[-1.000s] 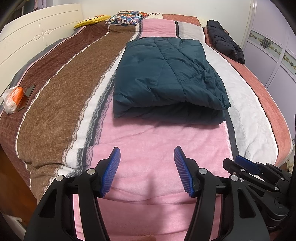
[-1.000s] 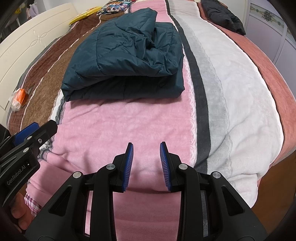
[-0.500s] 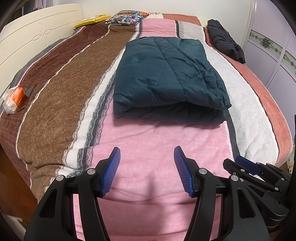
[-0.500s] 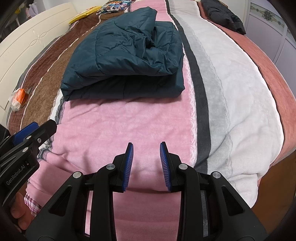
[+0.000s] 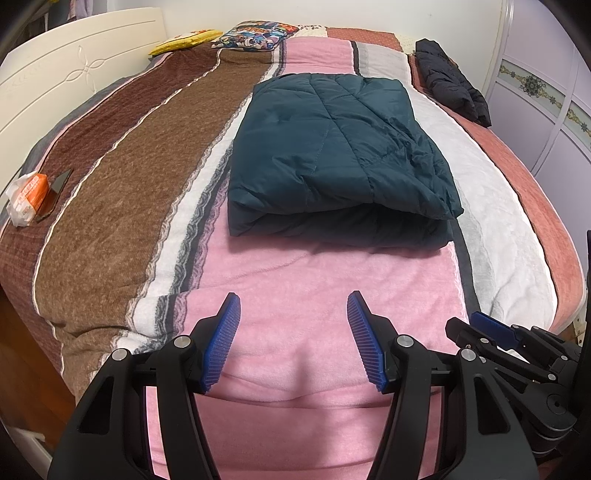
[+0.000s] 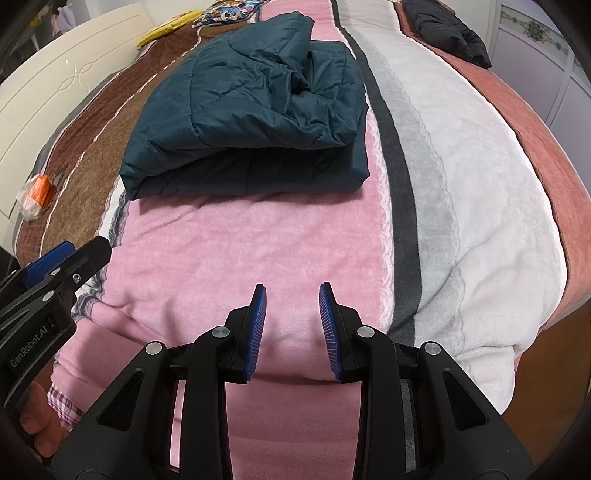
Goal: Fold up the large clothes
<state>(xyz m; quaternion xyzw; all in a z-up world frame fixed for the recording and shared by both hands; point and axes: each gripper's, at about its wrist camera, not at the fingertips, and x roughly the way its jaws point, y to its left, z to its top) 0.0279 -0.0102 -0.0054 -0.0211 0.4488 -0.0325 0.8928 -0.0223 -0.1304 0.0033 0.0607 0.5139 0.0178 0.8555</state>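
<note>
A dark teal padded jacket [image 5: 332, 155] lies folded into a thick rectangle on the striped bed blanket [image 5: 295, 277], its folded edge toward me. It also shows in the right wrist view [image 6: 251, 122]. My left gripper [image 5: 293, 299] is open and empty, hovering over the pink stripe short of the jacket. My right gripper [image 6: 291, 290] is open and empty, also over the pink stripe near the bed's front edge. Each gripper shows at the side of the other's view.
A black jacket [image 5: 452, 81] lies bunched at the far right of the bed. Pillows [image 5: 255, 35] sit at the head. An orange-and-white packet [image 5: 27, 195] and a dark card lie at the left edge. A white headboard [image 5: 74, 74] stands left, wardrobe doors [image 5: 546, 96] right.
</note>
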